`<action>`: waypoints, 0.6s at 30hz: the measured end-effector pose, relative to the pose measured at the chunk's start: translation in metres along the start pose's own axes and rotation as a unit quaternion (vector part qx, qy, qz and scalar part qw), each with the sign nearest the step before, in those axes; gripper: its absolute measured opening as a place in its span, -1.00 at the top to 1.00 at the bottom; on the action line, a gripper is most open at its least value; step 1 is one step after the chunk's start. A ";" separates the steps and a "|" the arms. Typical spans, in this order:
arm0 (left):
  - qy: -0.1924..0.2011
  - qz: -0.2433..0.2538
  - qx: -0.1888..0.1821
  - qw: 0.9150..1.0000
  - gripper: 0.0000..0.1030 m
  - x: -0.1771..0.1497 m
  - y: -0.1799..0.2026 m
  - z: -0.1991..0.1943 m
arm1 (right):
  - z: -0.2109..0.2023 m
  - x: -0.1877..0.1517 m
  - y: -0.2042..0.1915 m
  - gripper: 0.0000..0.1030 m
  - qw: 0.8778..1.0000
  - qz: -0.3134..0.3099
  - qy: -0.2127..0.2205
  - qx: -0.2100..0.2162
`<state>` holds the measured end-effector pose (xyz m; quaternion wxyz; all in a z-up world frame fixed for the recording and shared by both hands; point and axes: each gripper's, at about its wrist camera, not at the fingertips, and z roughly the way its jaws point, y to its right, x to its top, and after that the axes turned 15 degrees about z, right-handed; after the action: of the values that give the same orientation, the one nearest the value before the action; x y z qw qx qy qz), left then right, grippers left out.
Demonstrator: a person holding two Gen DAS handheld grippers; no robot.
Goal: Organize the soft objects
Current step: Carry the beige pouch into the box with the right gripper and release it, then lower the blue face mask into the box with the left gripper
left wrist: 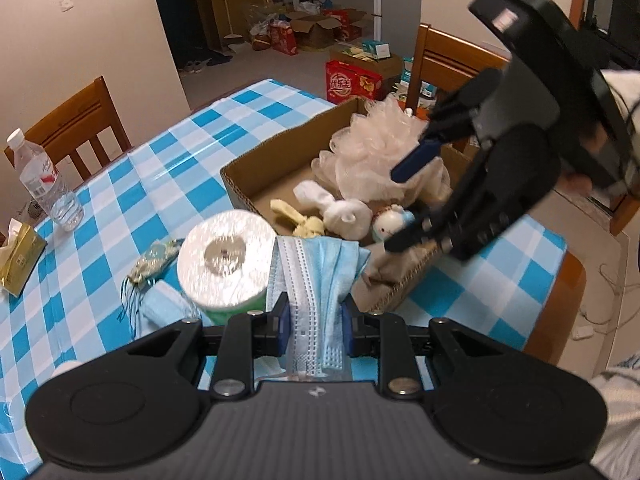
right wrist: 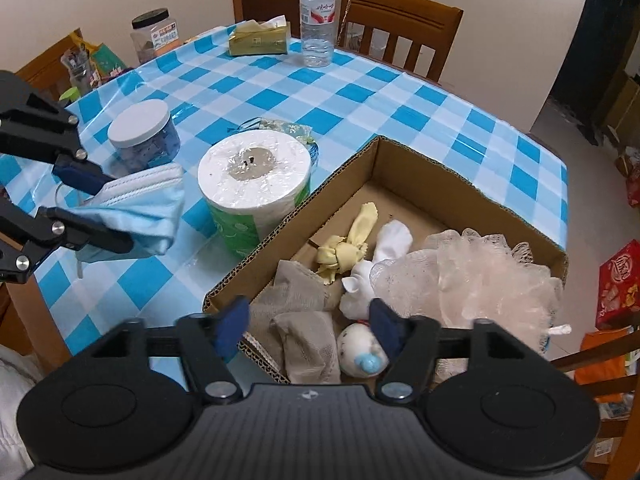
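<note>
Right wrist view alone shows me a white-lidded jar [right wrist: 145, 133] on the bench [right wrist: 360, 92]. My left gripper [left wrist: 316, 314] clamps the face masks [left wrist: 316, 276] beside the toilet roll [left wrist: 226, 258]; my right gripper [right wrist: 308, 326] hangs open and empty over the socks [right wrist: 304, 320] in the cardboard box [right wrist: 460, 168].

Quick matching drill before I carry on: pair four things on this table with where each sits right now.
Things:
1. face mask
2. toilet roll
3. mesh bath pouf
4. water bottle

Places:
A. inside the cardboard box
B. upright on the checked cloth beside the box
C. clamped in the left tongs
D. at the table's far edge near a chair

Pairs: 1-C, 2-B, 3-A, 4-D
</note>
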<state>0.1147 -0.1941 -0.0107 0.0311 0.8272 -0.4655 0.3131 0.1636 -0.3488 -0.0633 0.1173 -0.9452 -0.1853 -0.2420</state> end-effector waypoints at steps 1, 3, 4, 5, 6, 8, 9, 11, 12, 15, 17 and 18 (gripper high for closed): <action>0.001 0.000 0.002 1.000 0.55 0.003 -0.001 0.003 | 0.002 -0.001 0.003 -0.61 1.000 0.006 0.003 0.002; 0.001 -0.002 0.005 1.000 0.55 0.012 -0.004 0.009 | 0.004 -0.003 0.007 -0.79 1.000 0.022 0.007 0.004; 0.002 -0.002 0.005 1.000 0.55 0.017 -0.006 0.011 | 0.003 -0.004 0.011 -0.81 0.999 0.034 0.014 0.005; 0.004 -0.003 0.007 1.000 0.55 0.022 -0.009 0.015 | 0.002 -0.005 0.013 -0.86 0.999 0.045 0.017 0.005; 0.005 -0.003 0.009 1.000 0.55 0.028 -0.011 0.018 | 0.002 -0.006 0.015 -0.90 0.998 0.055 0.018 0.005; 0.010 -0.003 0.013 1.000 0.55 0.041 -0.015 0.025 | 0.000 -0.010 0.017 -0.97 0.997 0.071 0.027 -0.001; 0.013 -0.003 0.013 1.000 0.55 0.047 -0.018 0.029 | 0.000 -0.011 0.018 -0.98 0.996 0.078 0.031 -0.009; 0.017 -0.007 0.012 1.000 0.55 0.062 -0.023 0.040 | -0.001 -0.014 0.017 -0.98 0.995 0.088 0.038 -0.027; 0.018 -0.009 0.010 1.000 0.55 0.068 -0.026 0.045 | -0.001 -0.015 0.016 -0.98 0.994 0.092 0.044 -0.039; 0.021 -0.019 0.007 1.000 0.55 0.088 -0.035 0.062 | -0.002 -0.019 0.015 -0.98 0.992 0.104 0.054 -0.056; 0.025 -0.024 0.005 0.999 0.55 0.099 -0.040 0.075 | -0.003 -0.022 0.016 -0.98 0.990 0.118 0.059 -0.053; 0.025 -0.026 0.007 0.999 0.55 0.103 -0.043 0.080 | -0.004 -0.022 0.018 -0.99 0.989 0.125 0.064 -0.052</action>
<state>0.2259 -0.2750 -0.0086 0.0452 0.8314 -0.4407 0.3355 0.1510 -0.3727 -0.0733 0.1090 -0.9484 -0.0450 -0.2943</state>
